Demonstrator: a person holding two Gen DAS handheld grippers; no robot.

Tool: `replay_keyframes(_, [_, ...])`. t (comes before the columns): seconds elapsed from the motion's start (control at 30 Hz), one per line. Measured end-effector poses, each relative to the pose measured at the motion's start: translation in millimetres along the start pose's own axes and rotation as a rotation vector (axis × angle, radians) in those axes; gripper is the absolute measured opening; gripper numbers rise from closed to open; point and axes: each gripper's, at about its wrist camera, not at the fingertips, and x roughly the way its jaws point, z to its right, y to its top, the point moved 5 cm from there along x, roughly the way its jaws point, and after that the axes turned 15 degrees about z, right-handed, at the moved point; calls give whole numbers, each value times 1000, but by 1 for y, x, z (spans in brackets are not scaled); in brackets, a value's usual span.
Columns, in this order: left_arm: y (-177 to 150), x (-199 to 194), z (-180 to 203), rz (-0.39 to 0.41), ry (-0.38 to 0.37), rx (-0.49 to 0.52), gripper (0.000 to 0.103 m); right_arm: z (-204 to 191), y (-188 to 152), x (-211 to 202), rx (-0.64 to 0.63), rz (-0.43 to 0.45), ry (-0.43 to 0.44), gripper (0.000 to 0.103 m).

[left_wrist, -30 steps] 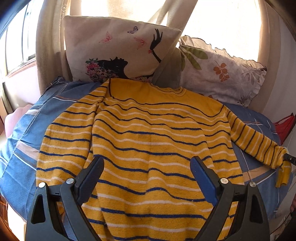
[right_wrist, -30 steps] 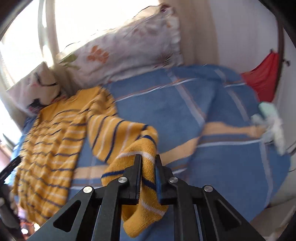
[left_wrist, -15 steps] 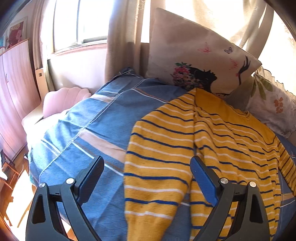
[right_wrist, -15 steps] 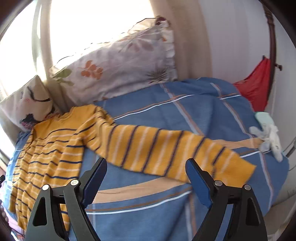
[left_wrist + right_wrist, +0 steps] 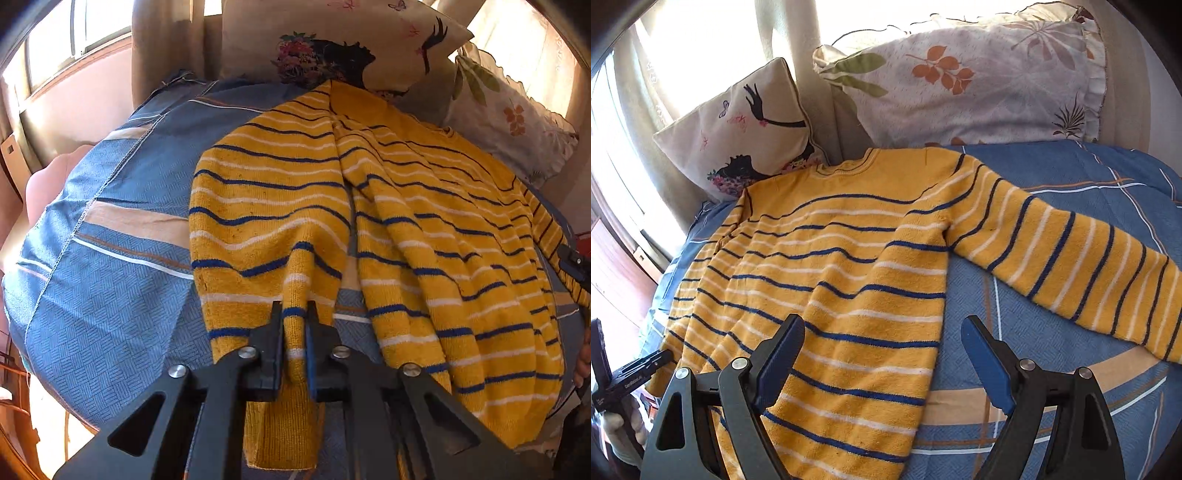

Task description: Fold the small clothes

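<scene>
Your left gripper [image 5: 294, 347] pinches the cuff of the sweater [image 5: 842, 273], which lies flat below the pillows [image 5: 964, 77]; your right gripper [image 5: 882, 365] hovers open above its hem. Pull sideways and the body may bunch.

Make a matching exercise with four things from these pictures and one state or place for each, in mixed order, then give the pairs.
1. left gripper
2. right gripper
3. right sleeve
4. leaf-print pillow

A. open above the sweater's hem
B. spread flat on the blue bedcover
C. shut on the left sleeve
D. leaning up behind the bed

Pairs: 1-C, 2-A, 3-B, 4-D
</scene>
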Motion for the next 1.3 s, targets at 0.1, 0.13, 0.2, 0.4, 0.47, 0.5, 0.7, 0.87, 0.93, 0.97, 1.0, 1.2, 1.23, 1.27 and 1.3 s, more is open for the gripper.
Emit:
replay_keyframes(0.1, [30,-6,-46,58,81,-98,8,-3,-5,2,-21,-10,-18,90])
replay_keyframes(0.13, [43,-10,-67,92,130,-132,8,-3,-6,2,-28,-9,-28,90])
replay_keyframes(0.2, [71,-16,-112,165,268,-178,8,0,-6,3,-38,-4,-53,90])
replay_keyframes(0.4, [122,-14,-207,277,503,-273,21,11,-12,18,34,-39,-74,90])
replay_keyframes(0.47, [120,-18,-215,270,465,-325,21,9,-14,21,52,-47,-61,90])
replay_keyframes(0.5, [115,-22,-212,270,432,-348,26,7,-14,21,54,-47,-53,90])
replay_keyframes(0.7, [55,-29,-107,146,47,-347,34,2,-22,18,42,-75,-5,90])
replay_keyframes(0.87, [2,-29,-5,33,-197,-240,34,7,-36,11,87,-92,18,90])
replay_keyframes(0.93, [-12,-27,23,0,-261,-207,34,10,-40,5,103,-87,27,90])
replay_keyframes(0.97, [-18,-26,34,-19,-283,-196,34,11,-41,0,105,-82,29,90])
replay_keyframes(1.0, [-25,-27,44,-41,-306,-185,36,12,-42,-4,107,-78,30,90])
replay_keyframes(1.2, [-42,-31,80,-28,-262,-65,10,23,-46,-33,150,-28,54,90])
replay_keyframes(1.23, [-41,-34,77,-35,-259,-93,8,23,-46,-36,153,-21,60,90])
replay_keyframes(1.27, [-40,-42,71,-26,-270,-129,6,23,-46,-40,154,-15,63,90])
replay_keyframes(1.3, [-36,-52,62,-6,-269,-160,6,25,-47,-44,154,-8,65,90])
